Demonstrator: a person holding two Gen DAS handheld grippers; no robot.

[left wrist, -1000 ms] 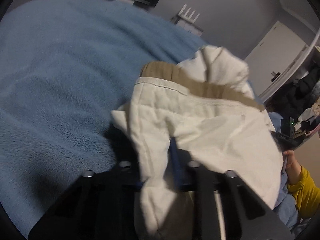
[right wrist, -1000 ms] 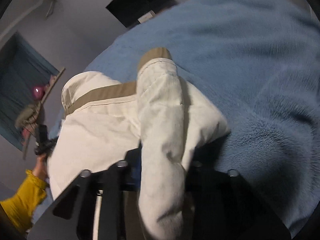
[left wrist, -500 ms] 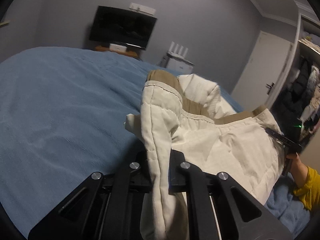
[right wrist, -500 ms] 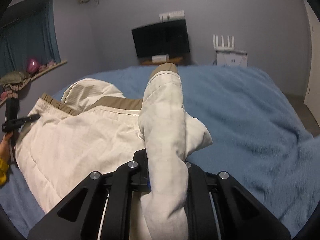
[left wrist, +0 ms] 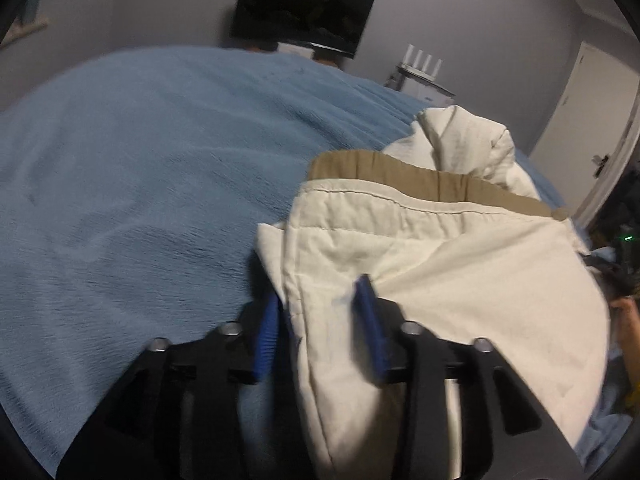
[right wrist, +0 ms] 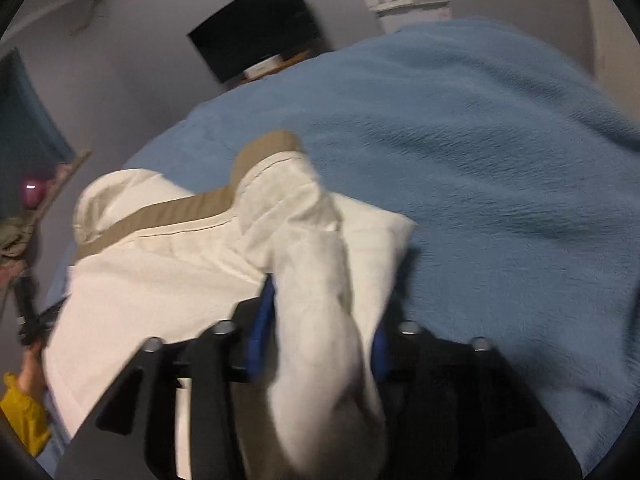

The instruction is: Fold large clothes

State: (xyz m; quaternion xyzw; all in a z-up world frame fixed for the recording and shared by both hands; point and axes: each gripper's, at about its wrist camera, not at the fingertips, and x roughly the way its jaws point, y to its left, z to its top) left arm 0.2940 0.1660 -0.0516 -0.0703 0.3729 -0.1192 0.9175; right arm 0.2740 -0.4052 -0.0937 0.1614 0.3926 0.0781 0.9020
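A cream quilted jacket (left wrist: 460,264) with a tan band (left wrist: 420,178) lies on a blue blanket (left wrist: 140,200). My left gripper (left wrist: 320,308) has its blue-padded fingers (left wrist: 370,320) apart, with a fold of the jacket's edge lying loosely between them. In the right wrist view the same jacket (right wrist: 160,280) shows with its tan band (right wrist: 188,208). My right gripper (right wrist: 320,332) has its blue pads (right wrist: 260,328) apart around a thick roll of the jacket. The frames are blurred.
The blue blanket (right wrist: 480,160) covers the whole bed. A black TV (left wrist: 304,16) hangs on the far wall, with a white router (left wrist: 422,62) beside it. A white door (left wrist: 596,128) is at the right. A yellow sleeve (right wrist: 22,416) shows at the left.
Both grippers tilted down toward the bed and lowered the jacket. The fingers of both, shut on the fabric half a second ago, now stand apart.
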